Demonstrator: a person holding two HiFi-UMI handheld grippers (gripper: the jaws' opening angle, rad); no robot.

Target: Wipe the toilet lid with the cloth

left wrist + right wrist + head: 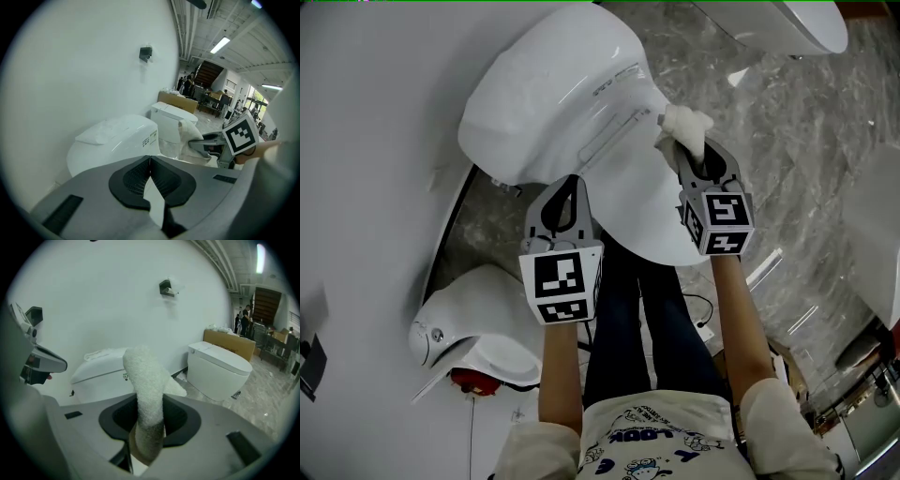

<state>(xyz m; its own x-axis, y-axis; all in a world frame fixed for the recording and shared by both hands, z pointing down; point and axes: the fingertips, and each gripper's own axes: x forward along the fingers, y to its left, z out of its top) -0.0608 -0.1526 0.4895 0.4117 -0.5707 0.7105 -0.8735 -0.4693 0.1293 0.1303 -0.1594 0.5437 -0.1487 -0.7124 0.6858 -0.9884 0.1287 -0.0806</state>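
a: how is the right claw (673, 142) seen?
b: it is clamped on the cloth (686, 125), a white, fluffy roll that is gripped at its lower end and stands up past the tips.
a: where is the cloth held?
b: it is pressed at the right edge of the toilet lid (633, 197), near the back of the toilet.
a: and the left claw (572, 185)?
b: its jaws are shut together with nothing between them. it is held over the lid's left side; contact cannot be told.
a: what else is seen?
b: a second toilet (787, 23) on the marbled floor (797, 141).
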